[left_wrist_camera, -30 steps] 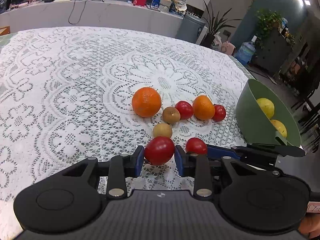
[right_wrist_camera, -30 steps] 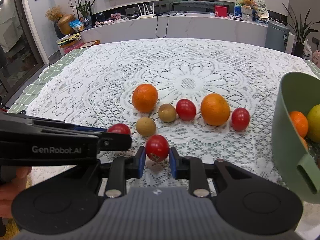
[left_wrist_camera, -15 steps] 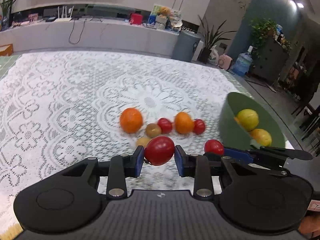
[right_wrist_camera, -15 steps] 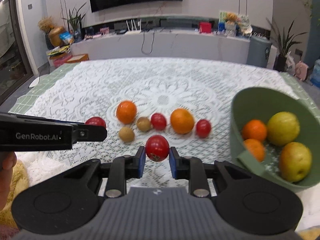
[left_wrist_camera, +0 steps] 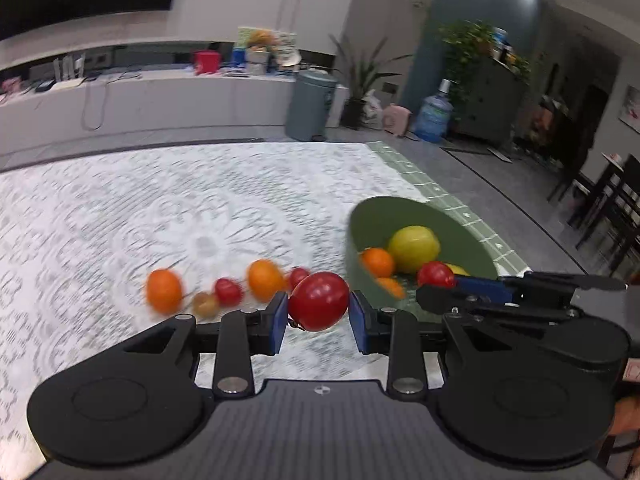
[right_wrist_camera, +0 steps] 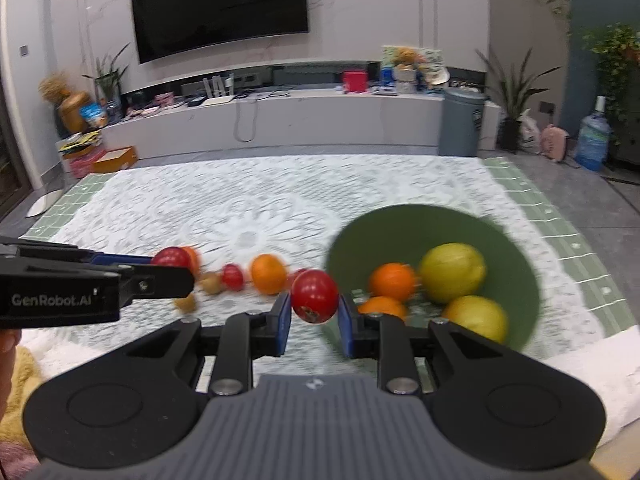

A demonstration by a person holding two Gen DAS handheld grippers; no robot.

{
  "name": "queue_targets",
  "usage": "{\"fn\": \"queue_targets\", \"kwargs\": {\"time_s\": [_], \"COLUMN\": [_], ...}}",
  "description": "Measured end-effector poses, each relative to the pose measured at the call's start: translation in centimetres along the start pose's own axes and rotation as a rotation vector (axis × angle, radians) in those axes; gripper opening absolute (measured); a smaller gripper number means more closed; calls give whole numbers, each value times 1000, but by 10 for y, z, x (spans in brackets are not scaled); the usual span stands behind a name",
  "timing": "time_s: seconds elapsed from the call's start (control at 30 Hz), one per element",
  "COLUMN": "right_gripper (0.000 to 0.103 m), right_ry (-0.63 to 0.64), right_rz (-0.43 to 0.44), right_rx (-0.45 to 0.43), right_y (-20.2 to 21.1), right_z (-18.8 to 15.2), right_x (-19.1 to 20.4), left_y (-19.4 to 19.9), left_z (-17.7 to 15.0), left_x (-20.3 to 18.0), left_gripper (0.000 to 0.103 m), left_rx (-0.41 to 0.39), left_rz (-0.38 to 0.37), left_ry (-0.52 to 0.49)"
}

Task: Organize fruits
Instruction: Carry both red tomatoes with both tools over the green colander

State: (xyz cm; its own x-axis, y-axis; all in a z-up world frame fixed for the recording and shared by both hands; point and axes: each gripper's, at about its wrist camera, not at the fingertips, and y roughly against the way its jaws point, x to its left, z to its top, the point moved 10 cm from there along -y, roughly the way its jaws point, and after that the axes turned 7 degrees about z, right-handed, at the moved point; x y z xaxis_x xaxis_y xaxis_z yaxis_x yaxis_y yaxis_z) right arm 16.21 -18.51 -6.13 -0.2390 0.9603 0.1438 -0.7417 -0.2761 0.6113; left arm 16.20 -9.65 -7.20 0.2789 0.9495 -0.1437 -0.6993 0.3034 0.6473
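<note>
White lace tablecloth (left_wrist_camera: 120,208) and loose fruit (left_wrist_camera: 264,280) motion-blurred; left gripper (left_wrist_camera: 319,312) clamps a glossy round tomato (left_wrist_camera: 319,301); right gripper (right_wrist_camera: 313,314) clamps a smaller tomato (right_wrist_camera: 314,296), held beside the smooth green bowl (right_wrist_camera: 400,232).

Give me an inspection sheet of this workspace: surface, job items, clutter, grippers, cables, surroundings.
Surface: table under a white lace cloth, green tiled edge showing.
Job's things: green bowl holds oranges and yellow fruits; a blurred row of loose fruit lies on the cloth.
Clutter: nothing seen on the table beyond the fruit.
Grippers: left gripper shut on a red tomato; right gripper shut on a smaller tomato.
Cables: a cord hangs down the front of the long counter behind.
Surroundings: wall television, grey bin, potted plants, water bottle.
</note>
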Motion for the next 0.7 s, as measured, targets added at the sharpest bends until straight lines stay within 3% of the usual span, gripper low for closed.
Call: {"fn": "queue_targets", "kwargs": {"time_s": [0.2,0.4,0.7], "right_gripper": [22,22,22], "right_ry": [17,52,-27], "right_rz": [-81,-133,-56], "right_rx": [0,79,198], "right_y": [14,8,-23], "right_z": [9,6,-5], "right_x": [-43,-72,-87], "left_y": [-18,-46,-84], "left_z": [15,20,19], "left_x": [-42,-75,-85], "left_gripper": [37,36,36], "left_rx": [6,72,171], "left_rz": [-32,-53,-53], "left_ry": [-106,-208,-285]}}
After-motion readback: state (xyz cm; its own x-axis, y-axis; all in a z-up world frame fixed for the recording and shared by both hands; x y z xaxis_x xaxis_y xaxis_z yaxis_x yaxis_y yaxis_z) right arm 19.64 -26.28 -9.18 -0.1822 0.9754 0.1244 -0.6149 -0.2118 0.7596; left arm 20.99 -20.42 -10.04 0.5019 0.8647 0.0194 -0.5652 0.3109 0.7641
